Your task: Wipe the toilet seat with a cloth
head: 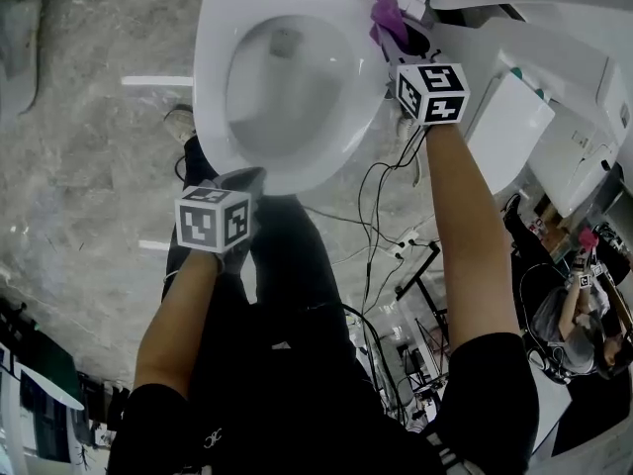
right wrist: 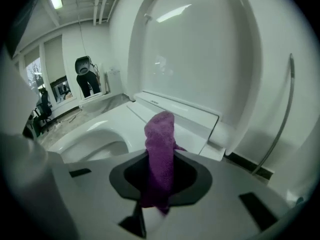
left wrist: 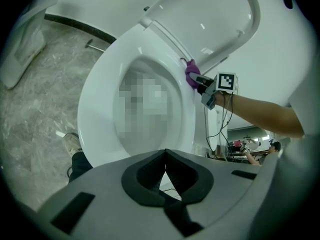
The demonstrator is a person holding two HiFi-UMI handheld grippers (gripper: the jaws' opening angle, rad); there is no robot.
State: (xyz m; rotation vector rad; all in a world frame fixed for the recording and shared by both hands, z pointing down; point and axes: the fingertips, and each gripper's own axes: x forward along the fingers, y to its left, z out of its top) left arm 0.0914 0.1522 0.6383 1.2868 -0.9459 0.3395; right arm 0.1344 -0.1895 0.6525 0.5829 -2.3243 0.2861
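Cloth [right wrist: 160, 144] pinched in right claw [right wrist: 159, 181], against toilet seat [head: 287, 171], left claw [left wrist: 165, 174] closed, empty

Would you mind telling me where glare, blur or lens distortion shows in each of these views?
Head view: wide-angle bending, the toilet seat bright, lower corners dim. Left gripper view: fisheye with black corners, a mosaic patch mid-frame, light streaks on the lid. Right gripper view: fisheye again, the purple cloth slightly soft so near the lens.
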